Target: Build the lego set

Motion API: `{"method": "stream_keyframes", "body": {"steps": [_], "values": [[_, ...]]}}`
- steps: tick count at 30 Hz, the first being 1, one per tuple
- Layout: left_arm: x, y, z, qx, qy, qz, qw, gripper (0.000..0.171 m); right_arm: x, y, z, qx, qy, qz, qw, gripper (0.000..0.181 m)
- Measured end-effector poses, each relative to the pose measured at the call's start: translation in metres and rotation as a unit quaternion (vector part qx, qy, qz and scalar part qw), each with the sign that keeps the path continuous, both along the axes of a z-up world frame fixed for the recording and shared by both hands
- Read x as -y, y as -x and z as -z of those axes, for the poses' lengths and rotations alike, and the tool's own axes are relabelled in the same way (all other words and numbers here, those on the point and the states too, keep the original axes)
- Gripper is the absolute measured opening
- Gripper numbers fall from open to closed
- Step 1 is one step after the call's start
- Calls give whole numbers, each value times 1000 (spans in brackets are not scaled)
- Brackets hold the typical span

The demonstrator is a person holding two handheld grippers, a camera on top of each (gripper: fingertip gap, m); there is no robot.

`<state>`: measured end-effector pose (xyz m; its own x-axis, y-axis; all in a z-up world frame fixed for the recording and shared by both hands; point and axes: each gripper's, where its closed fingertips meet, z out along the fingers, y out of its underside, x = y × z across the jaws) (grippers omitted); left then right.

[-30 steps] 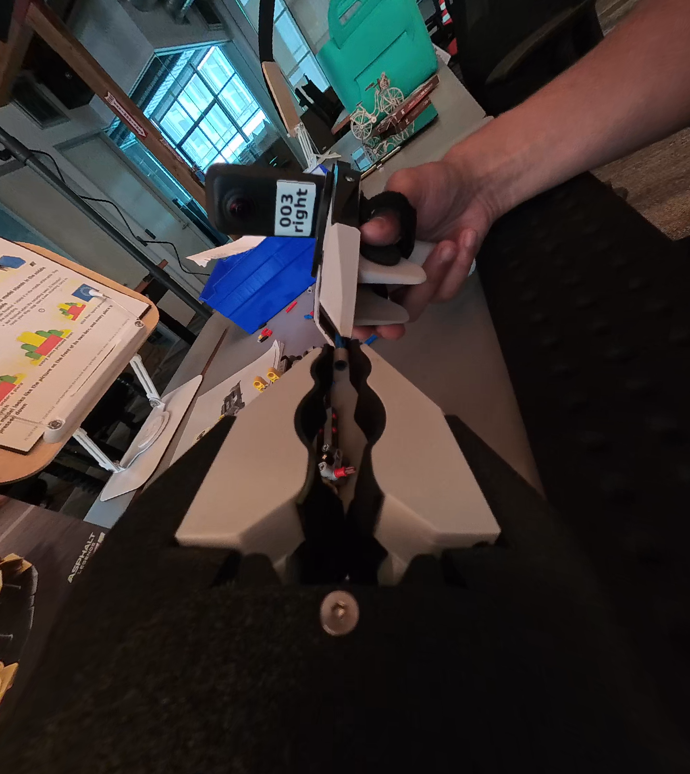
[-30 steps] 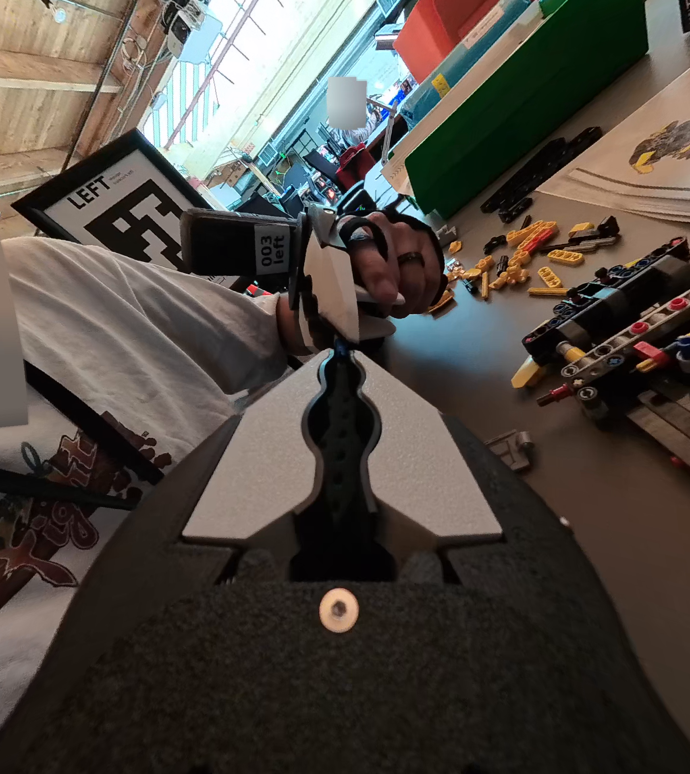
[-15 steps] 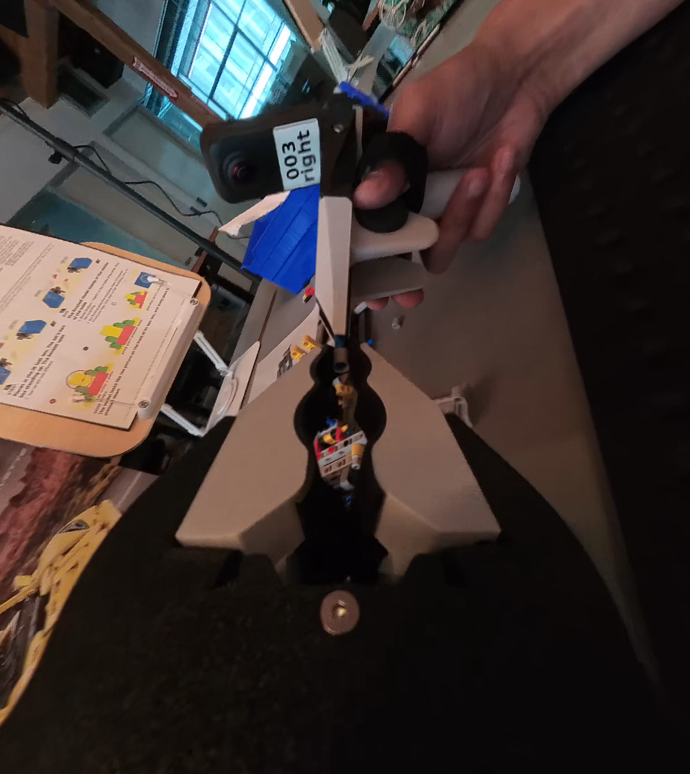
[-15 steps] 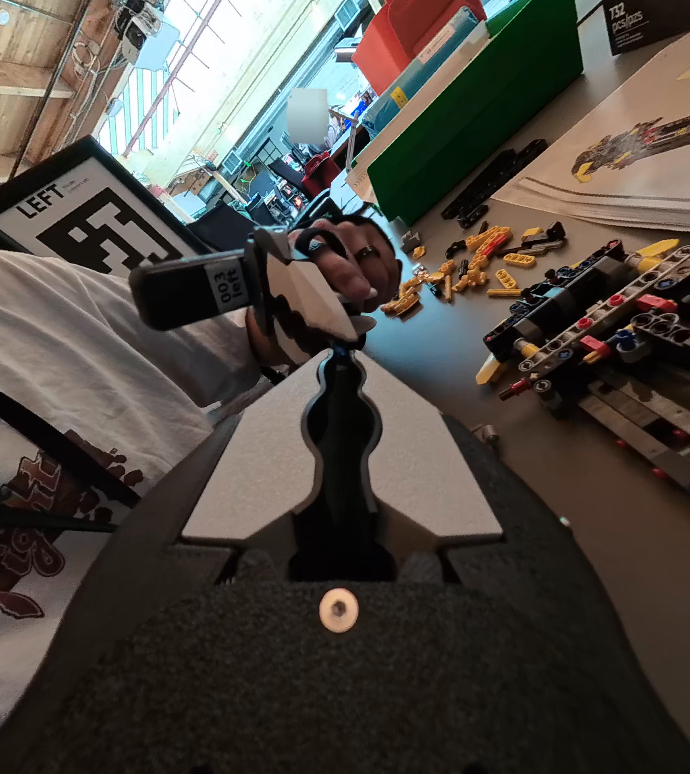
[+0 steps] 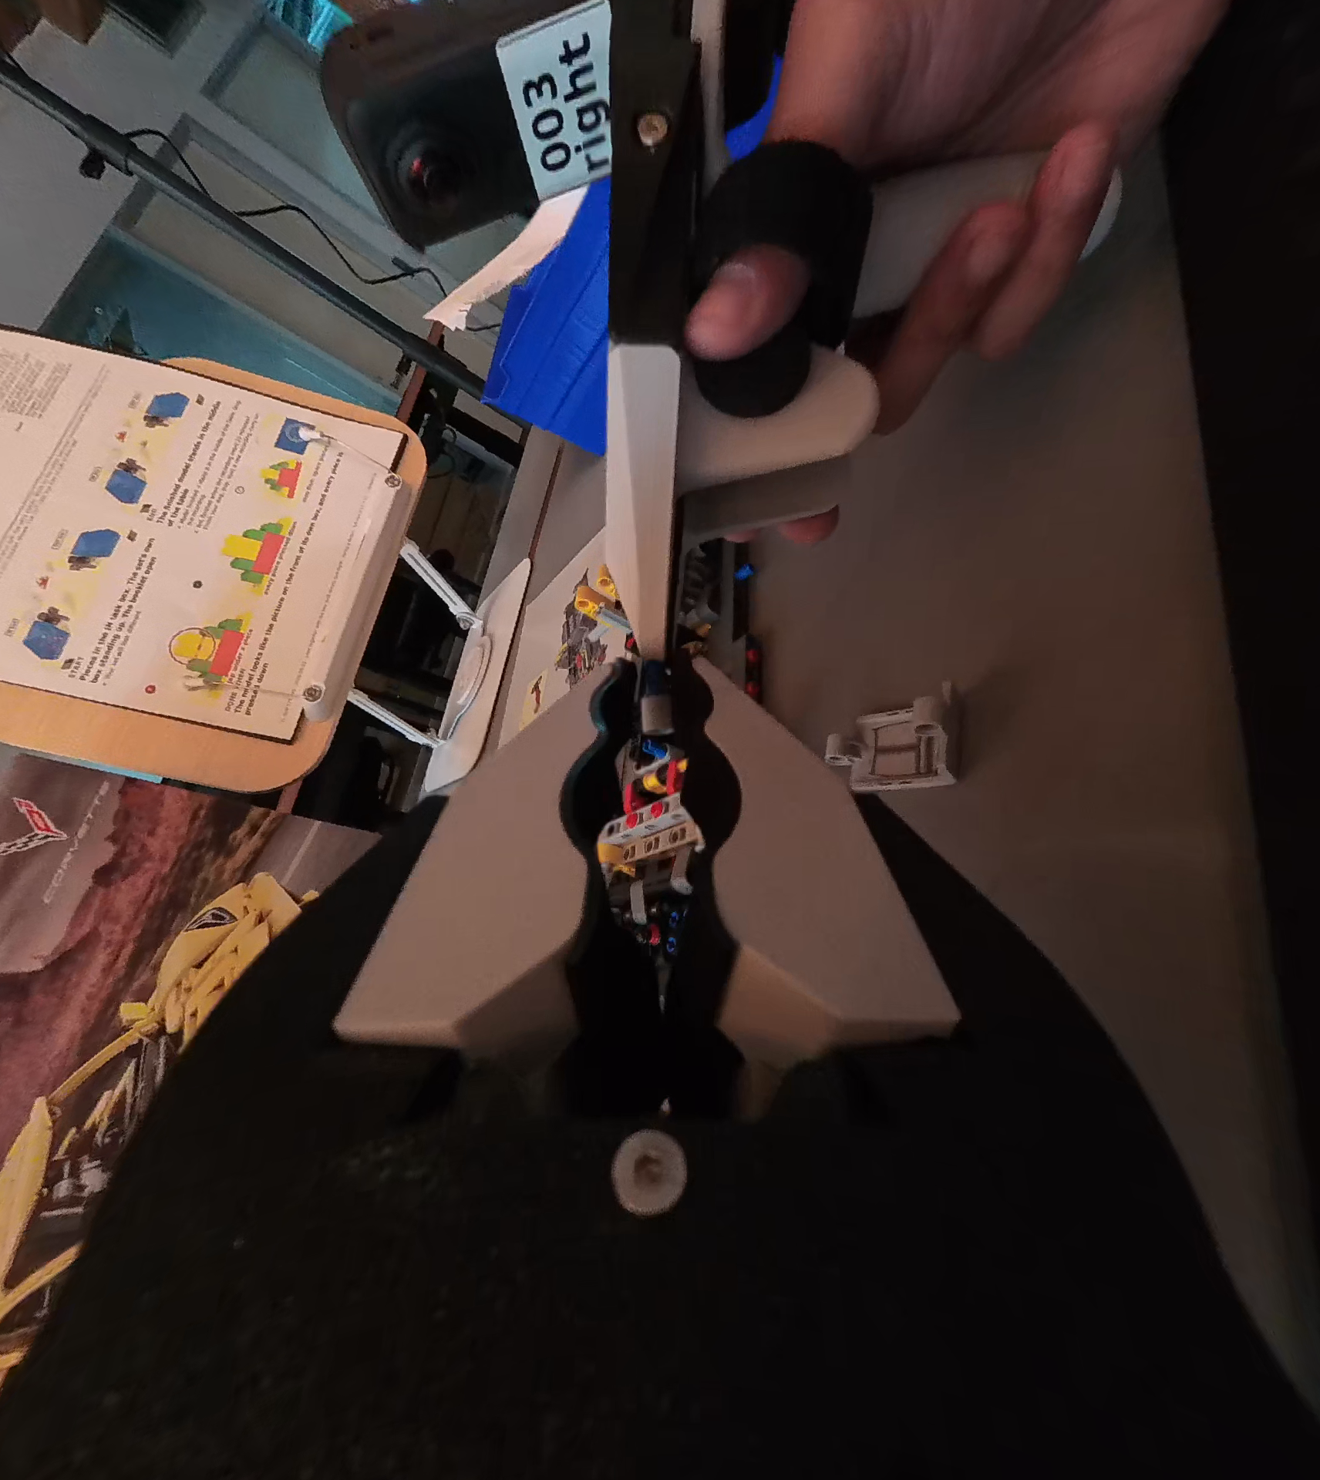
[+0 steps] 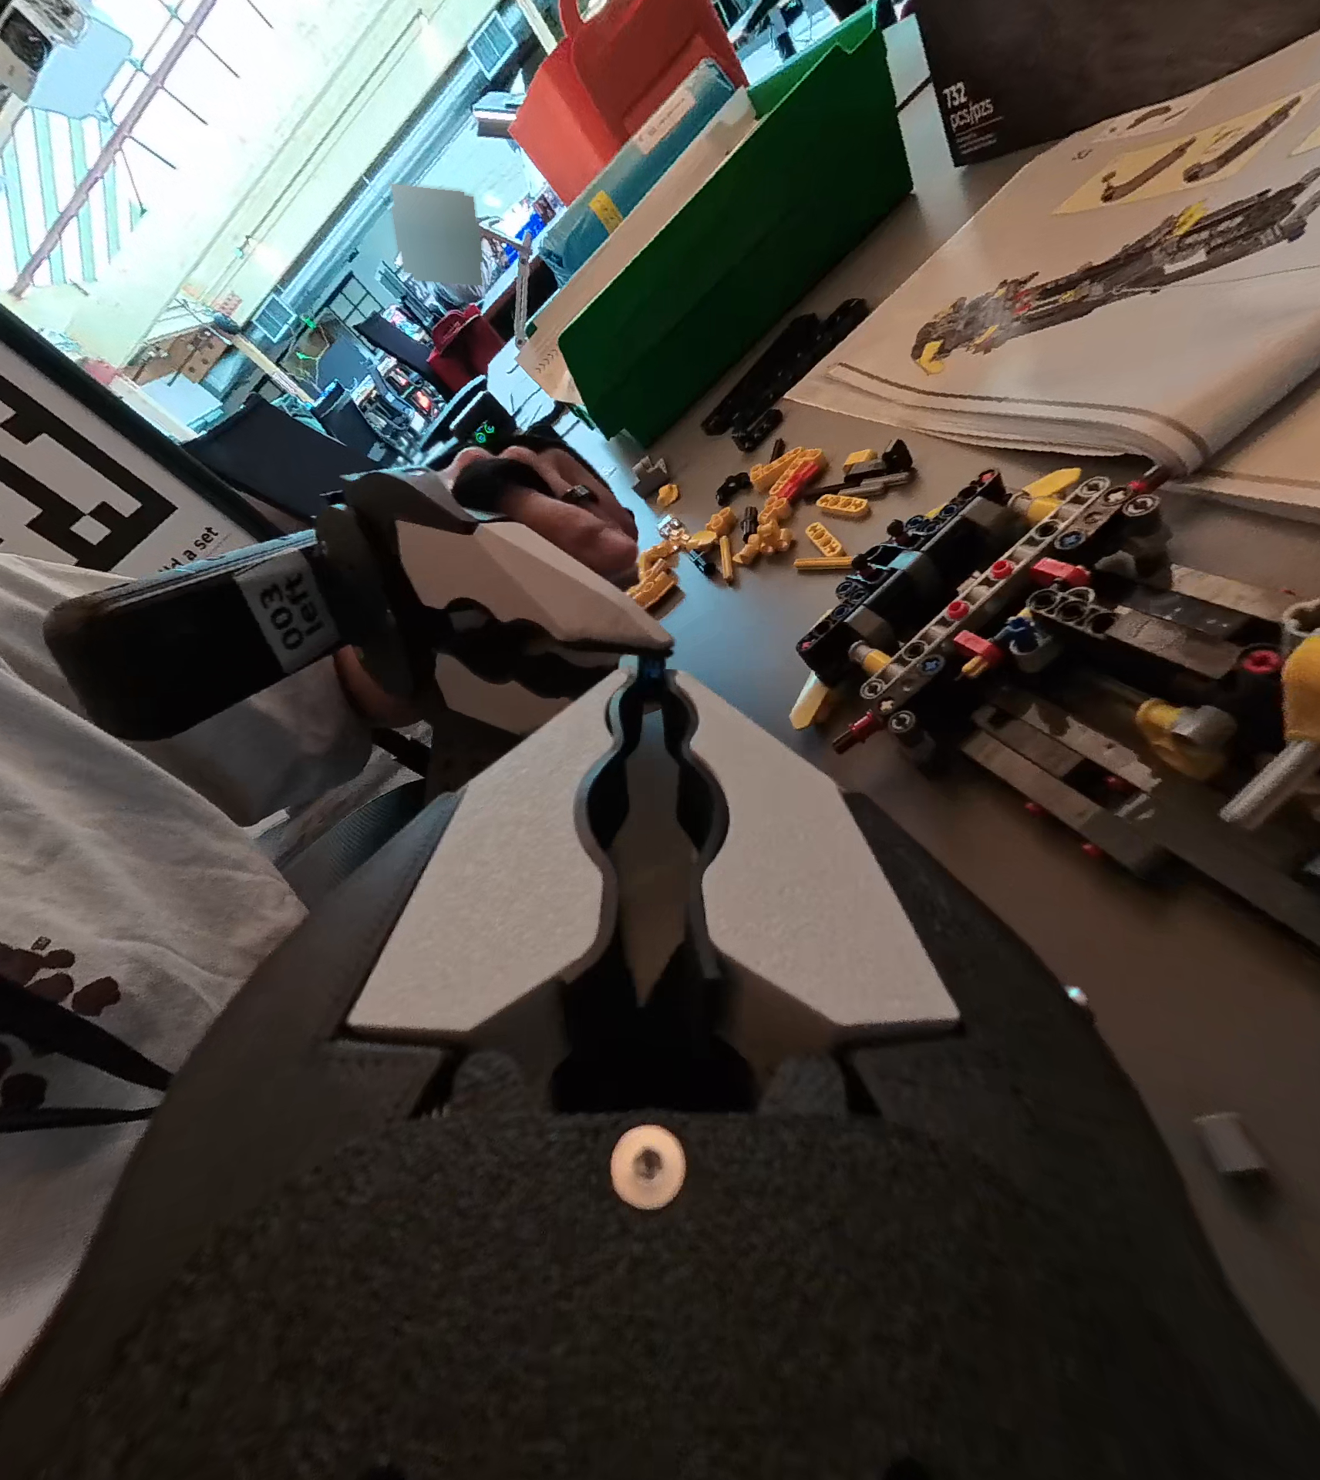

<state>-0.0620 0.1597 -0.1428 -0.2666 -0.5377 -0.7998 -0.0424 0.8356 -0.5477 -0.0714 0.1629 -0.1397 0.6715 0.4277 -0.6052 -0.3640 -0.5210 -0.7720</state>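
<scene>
Right wrist view: both tools' tips (image 6: 650, 669) pinch one small blue piece (image 6: 649, 677).

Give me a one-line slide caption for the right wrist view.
Right gripper and left gripper meet tip to tip over a small blue piece, beside the part-built lego model.

- Half-built lego model (image 6: 1041, 641): black and grey beams with yellow, red and blue pins, lying flat on the desk (image 6: 881, 921).
- Loose yellow pieces (image 6: 769, 520) scattered beyond it.
</scene>
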Motion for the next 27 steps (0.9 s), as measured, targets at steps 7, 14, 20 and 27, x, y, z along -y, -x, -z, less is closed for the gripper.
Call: {"method": "stream_keyframes", "body": {"steps": [7,14,20,27], "values": [[1,0,1,-8,3,-1,1000,2,0,1,0,-4,2,-3,1000,3],[-3,0,5,-20,2,-9,1000,5,0,2,1,-4,3,-6,1000,3],[-8,-1,8,-22,-13,-22,999,3,1,1,-1,-5,-1,-7,1000,3],[-8,0,8,-18,-24,-23,999,4,0,1,1,-2,3,-4,1000,3]]}}
